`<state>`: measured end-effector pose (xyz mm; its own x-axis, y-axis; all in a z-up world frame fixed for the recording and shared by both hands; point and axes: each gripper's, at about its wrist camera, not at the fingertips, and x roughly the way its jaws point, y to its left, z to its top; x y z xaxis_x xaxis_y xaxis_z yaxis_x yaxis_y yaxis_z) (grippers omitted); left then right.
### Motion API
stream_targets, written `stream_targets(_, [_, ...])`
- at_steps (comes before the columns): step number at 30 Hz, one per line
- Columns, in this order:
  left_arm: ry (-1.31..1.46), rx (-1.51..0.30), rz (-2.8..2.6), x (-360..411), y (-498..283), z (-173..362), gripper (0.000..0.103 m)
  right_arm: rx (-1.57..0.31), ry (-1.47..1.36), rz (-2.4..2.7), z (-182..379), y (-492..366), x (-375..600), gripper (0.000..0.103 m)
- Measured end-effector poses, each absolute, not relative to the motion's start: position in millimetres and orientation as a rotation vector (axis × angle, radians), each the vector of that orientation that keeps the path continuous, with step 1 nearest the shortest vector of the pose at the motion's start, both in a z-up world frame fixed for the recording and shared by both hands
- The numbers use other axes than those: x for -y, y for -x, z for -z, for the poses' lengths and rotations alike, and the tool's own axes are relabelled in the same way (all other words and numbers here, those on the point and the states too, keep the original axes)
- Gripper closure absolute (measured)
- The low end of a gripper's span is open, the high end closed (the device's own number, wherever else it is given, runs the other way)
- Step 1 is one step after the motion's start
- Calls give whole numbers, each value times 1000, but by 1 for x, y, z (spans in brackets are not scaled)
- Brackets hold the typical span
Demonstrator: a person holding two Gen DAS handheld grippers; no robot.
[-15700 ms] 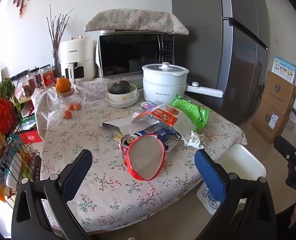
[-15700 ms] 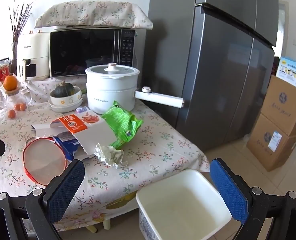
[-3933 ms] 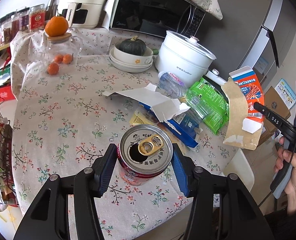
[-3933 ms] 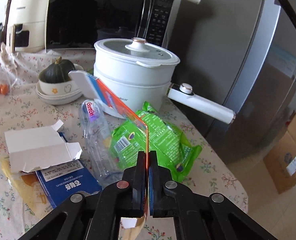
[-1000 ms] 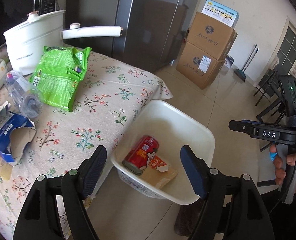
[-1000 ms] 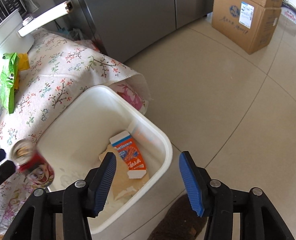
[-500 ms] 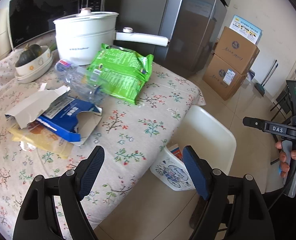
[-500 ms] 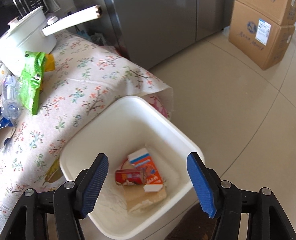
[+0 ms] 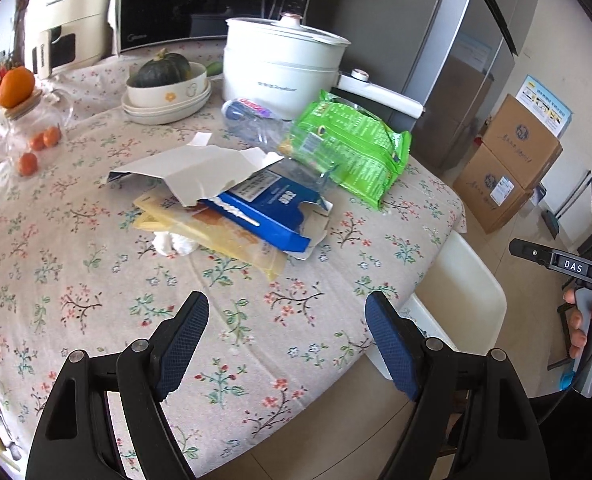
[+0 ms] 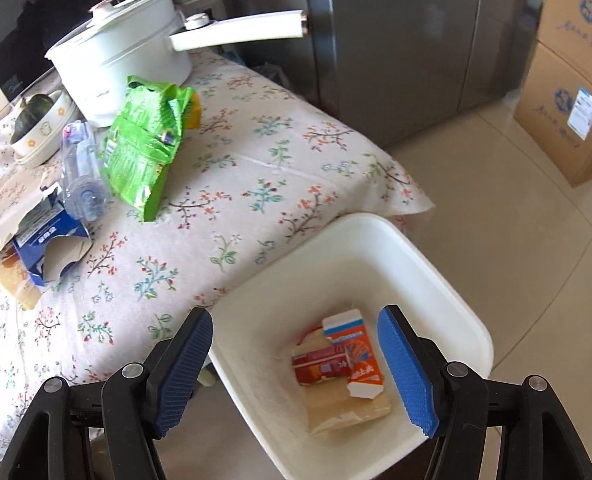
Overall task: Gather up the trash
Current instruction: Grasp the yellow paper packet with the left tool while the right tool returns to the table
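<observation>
Left gripper hangs over the near part of the table, which is covered in a floral cloth; jaws spread wide, nothing between the blue pads. Trash lying mid-table: a torn blue carton with a grey flap of cardboard folded over it, resting on a flat yellow wrapper; a crumpled white tissue touching the wrapper's near edge. Beyond these, a clear plastic bottle lies on its side just in front of the white electric pot, with a green snack bag overlapping its right end. White bin sits on the floor against the table's edge, partly under the cloth's overhang. Right gripper is poised above the bin, jaws having just been opening, nothing between them. Inside the bin: a red can on its side, touching an orange-and-white carton, both lying on a piece of brown cardboard. In the left wrist view the person's right hand grips the right gripper's handle at the frame's right edge.
</observation>
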<state>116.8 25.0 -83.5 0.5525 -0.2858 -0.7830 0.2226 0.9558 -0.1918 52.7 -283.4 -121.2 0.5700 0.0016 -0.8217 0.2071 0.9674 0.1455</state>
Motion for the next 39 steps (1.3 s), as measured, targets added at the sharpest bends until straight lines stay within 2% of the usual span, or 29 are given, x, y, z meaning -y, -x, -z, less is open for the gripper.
stream_targets(11, [116,-974,204,-84,-117,90,20,-978,-172,34,117,-87,219,26])
stream_targets(20, [186,-1029,193,-87,-158,100,21,-971,-119,-45,108,-115,172,25])
stream_targets(22, [210,-1034,209,-81,-170,105,26,-971,-108,-59,107,-121,166,24])
stream_targets(27, [427,-1045,239,-74,-201,133,57,-980,-106,-77,109,-135,154,24])
stream_targets(31, [523,-1059,198,-72,-216,154,71,-989,-96,-68,113,-146,149,24])
stream_targets(33, [555,-1045,179,-74,-220,155,87,-991,-91,-59,115,-149,149,24])
stream_targets(35, [567,-1037,170,-76,-219,153,97,-997,-93,-53,117,-152,149,24])
stream_targets(36, [571,-1035,169,-77,-218,152,100,-1001,-96,-53,118,-152,149,24])
stream_targets(39, [578,-1039,194,-79,-209,145,103,-1010,-93,-54,121,-151,148,24])
